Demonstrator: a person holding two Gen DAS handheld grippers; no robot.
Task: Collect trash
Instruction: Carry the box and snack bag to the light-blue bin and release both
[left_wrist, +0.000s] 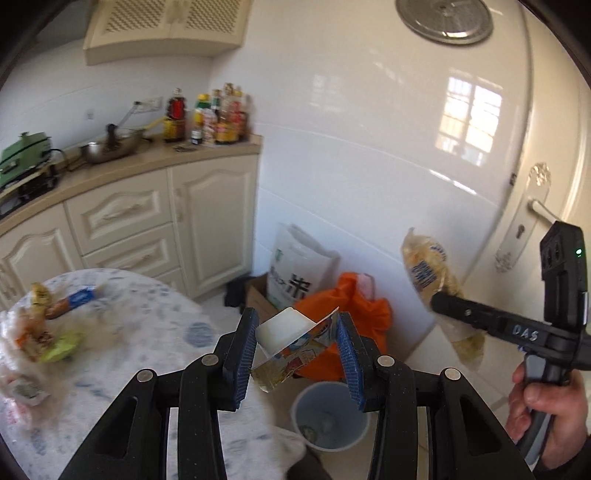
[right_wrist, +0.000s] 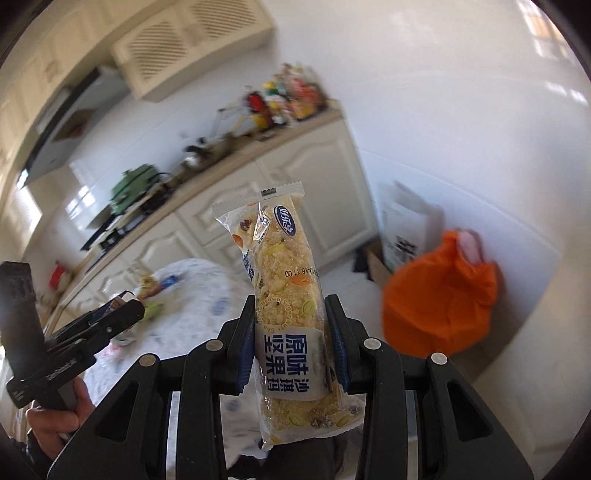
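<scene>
1. Kitchen: cream cabinets (left_wrist: 122, 218) and a tan counter ran up and to the left of both tools; a white tiled wall filled the view ahead, with a door handle (left_wrist: 532, 210) up and to the right of the left gripper.
2. Round table (left_wrist: 140, 332), covered in a blue-flecked cloth, lay below and to the left of the left gripper (left_wrist: 297, 343). More wrappers (left_wrist: 48, 325) sat on its far-left part, so the collection appeared unfinished.
3. Orange bag (left_wrist: 351, 306) and a white printed sack (left_wrist: 299, 266) stood on the floor ahead of the left tool, against the wall, beyond the bin and probably clear of a drop.
4. Grey bin (left_wrist: 332, 413), open-topped, stood on the floor just below and ahead of the left gripper's right finger; a few scraps lay inside.
5. Snack bar packet (right_wrist: 291, 314), clear film with a crumbly bar inside, stood upright between the pads of the right gripper (right_wrist: 291, 347), pinched across its lower half. This tool hovered to the right of the left one, not yet over the bin.
6. Small white cup (left_wrist: 291, 332) with its printed foil lid peeled back was clamped between the blue pads of the left gripper, held tilted above the bin, presumably for release into it.
</scene>
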